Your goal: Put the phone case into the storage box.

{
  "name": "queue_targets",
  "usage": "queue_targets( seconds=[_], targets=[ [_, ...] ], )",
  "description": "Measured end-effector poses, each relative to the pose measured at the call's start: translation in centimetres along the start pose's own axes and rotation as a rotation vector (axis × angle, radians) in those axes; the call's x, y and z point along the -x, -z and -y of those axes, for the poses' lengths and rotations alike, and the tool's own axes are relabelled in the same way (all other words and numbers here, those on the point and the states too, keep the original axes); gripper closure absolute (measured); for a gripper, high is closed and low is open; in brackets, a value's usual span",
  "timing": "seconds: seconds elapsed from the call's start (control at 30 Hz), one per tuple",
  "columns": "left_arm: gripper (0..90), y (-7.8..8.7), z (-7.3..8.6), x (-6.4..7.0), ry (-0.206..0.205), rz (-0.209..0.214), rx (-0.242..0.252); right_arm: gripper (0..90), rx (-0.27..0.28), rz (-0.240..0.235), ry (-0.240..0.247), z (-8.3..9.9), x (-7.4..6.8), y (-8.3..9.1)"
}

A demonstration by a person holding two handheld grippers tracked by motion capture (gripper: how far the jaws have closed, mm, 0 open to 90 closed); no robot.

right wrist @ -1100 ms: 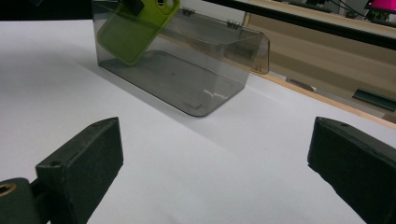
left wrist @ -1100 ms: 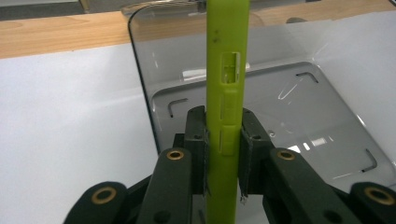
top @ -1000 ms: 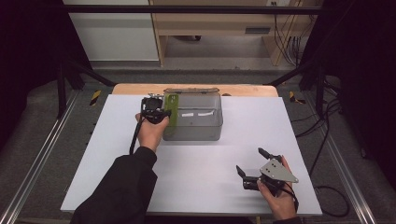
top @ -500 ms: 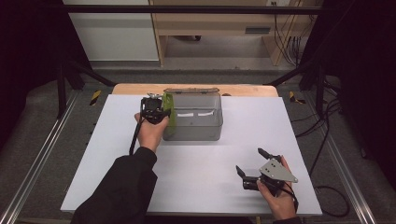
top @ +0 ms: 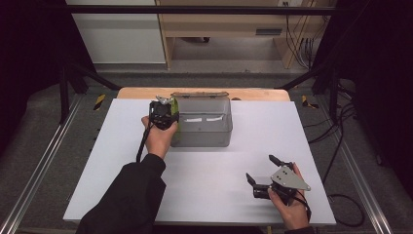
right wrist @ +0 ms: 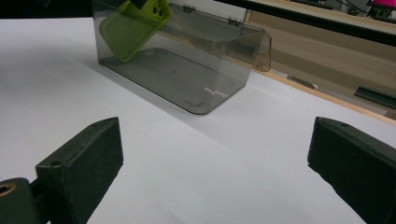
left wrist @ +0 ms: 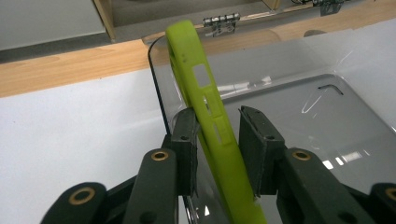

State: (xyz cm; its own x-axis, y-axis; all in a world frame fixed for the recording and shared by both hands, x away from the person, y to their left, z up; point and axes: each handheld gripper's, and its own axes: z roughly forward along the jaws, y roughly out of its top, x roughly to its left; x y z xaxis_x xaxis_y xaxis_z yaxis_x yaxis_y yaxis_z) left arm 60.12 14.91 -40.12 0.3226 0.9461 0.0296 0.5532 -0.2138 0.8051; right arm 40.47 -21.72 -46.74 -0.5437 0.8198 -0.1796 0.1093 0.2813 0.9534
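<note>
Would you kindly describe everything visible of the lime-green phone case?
The phone case is lime green and looks like soft matte rubber, with a camera cutout and small side slots. It stands on edge, tilted, at the left end of the clear grey box, partly inside it. The left gripper has a jaw on each side; the right one shows a gap.

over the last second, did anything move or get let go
Almost nothing changed. The left claw still holds the green phone case at the left end of the clear box, maybe a touch lower. The right claw stays open, resting on the white table.
</note>
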Motion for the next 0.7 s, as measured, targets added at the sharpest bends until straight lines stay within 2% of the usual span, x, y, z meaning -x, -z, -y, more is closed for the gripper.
queue_targets(
  seconds=[0.3, 0.4, 0.7],
  targets=[
    [68.7, 0.0, 0.0, -0.2, 0.004, 0.005, 0.019, 3.7, -0.002, -0.001, 0.0, 0.0, 0.0, 0.0],
    [65.9, 0.3, -0.2, -0.2, 0.008, 0.018, 0.054, 3.7, 0.0, -0.001, 0.0, 0.0, 0.0, 0.0],
    [54.9, 1.6, -0.6, 0.7, -0.035, 0.051, 0.145, 3.7, 0.0, -0.001, -0.001, 0.0, 0.0, 0.0]
  ],
)
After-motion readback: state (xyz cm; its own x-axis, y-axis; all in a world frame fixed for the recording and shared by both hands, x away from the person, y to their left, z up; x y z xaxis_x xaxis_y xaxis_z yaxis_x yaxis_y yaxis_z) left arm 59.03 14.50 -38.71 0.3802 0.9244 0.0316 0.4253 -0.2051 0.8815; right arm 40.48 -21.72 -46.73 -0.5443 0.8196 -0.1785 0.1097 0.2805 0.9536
